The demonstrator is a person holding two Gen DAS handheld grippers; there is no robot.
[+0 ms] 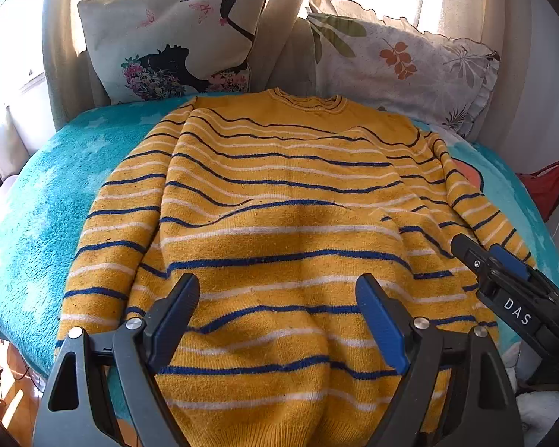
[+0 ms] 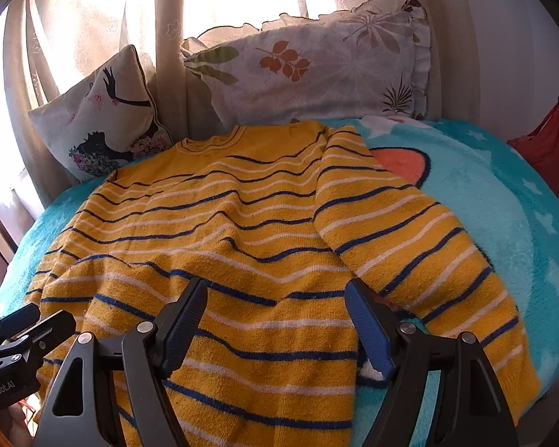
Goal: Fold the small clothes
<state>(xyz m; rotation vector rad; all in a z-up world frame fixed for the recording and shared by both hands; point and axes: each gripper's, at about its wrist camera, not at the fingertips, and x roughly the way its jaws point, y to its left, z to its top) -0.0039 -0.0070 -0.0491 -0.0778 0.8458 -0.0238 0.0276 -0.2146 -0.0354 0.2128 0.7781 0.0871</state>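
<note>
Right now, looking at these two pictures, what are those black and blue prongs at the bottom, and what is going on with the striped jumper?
Those prongs are the fingers of two hand-held grippers; a person carries one in each hand, and each has a camera looking along it. One picture is from the left gripper, the other from the right gripper. Both stand open above the hem end and hold nothing. A yellow striped sweater lies spread on a turquoise blanket, waiting to be folded. Two pillows, a silhouette cushion and a leaf-print pillow, lean at the far end.

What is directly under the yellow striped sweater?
The yellow striped sweater lies on a turquoise fleece blanket with pale stars and an orange shape showing beside its sleeve. What the blanket looks like beneath the sweater's body, and anything under it, is covered.
</note>
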